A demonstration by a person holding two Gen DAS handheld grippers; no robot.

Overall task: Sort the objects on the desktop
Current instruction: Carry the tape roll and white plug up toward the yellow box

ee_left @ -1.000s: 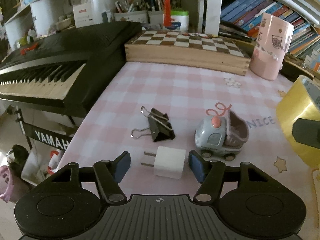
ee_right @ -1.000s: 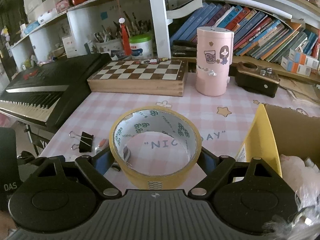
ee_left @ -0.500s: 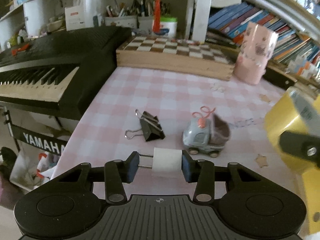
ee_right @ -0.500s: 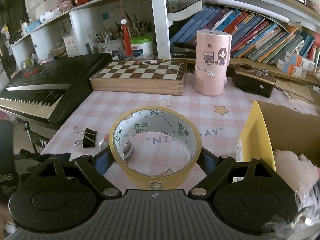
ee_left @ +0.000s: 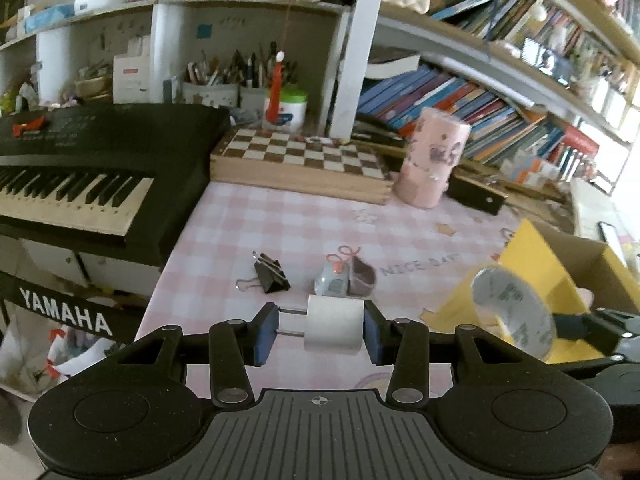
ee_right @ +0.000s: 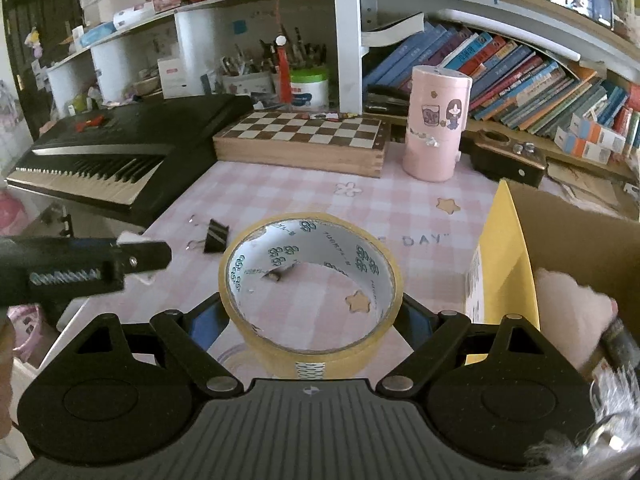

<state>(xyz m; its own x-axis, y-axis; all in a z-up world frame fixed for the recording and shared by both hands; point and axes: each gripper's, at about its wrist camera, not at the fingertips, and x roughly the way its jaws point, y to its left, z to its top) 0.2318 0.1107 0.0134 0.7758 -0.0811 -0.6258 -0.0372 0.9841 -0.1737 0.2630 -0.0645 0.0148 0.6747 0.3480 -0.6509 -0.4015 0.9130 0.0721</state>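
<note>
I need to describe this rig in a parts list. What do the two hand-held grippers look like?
Both match: the left hand-held gripper and the right hand-held gripper are matte black, with a ribbed centre plate bearing a small crosshair mark, round discs either side, silver pivot screws on angled links, and blue pads on the fingers. No cables or sleeves are visible.

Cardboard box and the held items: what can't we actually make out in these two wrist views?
- Cardboard box contents: right wrist view, cut off by the frame edge; only a pink fluffy thing shows.
- Tape roll: left wrist view, motion-blurred.
- White charger prongs' contact with the left hand-held gripper: too small to tell.
- Toy car: partly hidden behind the charger.
</note>
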